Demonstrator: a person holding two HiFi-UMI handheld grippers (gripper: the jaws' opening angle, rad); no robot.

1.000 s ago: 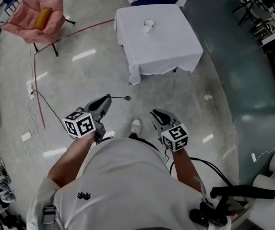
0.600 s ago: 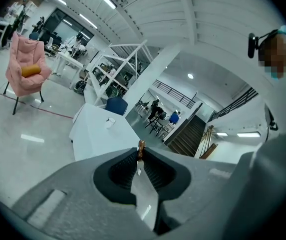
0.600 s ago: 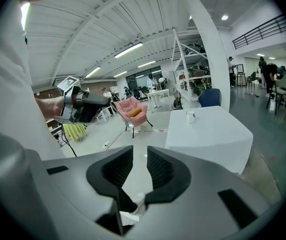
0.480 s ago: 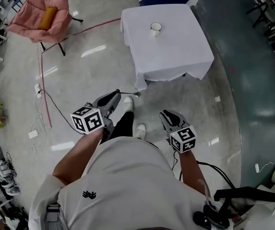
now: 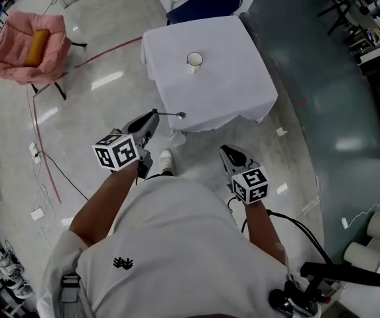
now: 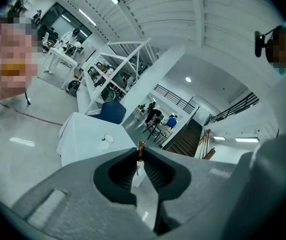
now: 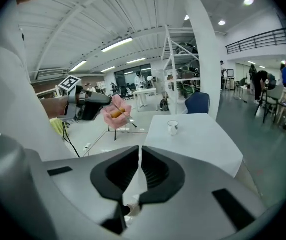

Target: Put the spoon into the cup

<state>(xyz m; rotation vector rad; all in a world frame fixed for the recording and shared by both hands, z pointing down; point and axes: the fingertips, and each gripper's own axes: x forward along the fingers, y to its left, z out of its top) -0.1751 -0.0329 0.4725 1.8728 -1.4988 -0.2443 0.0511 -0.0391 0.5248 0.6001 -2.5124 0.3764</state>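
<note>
A white cup [image 5: 194, 60] stands on a small table under a white cloth [image 5: 229, 91], a step ahead of me. My left gripper [image 5: 152, 116] is shut on the handle of a metal spoon [image 5: 174, 115], whose bowl reaches out over the table's near edge. In the left gripper view the spoon [image 6: 141, 148] shows end-on between the pads, with the cup [image 6: 107, 141] beyond it to the left. My right gripper [image 5: 225, 152] is shut and holds nothing, low and short of the table. The right gripper view shows the cup [image 7: 172, 127] and the left gripper [image 7: 89, 105].
A pink chair [image 5: 7, 52] with an orange cushion stands far left. A red line and a black cable [image 5: 57, 171] run over the glossy floor. A blue chair [image 5: 206, 2] sits behind the table. White rolls [image 5: 375, 234] lie at the right.
The person has walked toward the table, which now lies closer below the grippers. Both grippers came forward with the body, and the spoon's bowl now reaches the table's edge.
</note>
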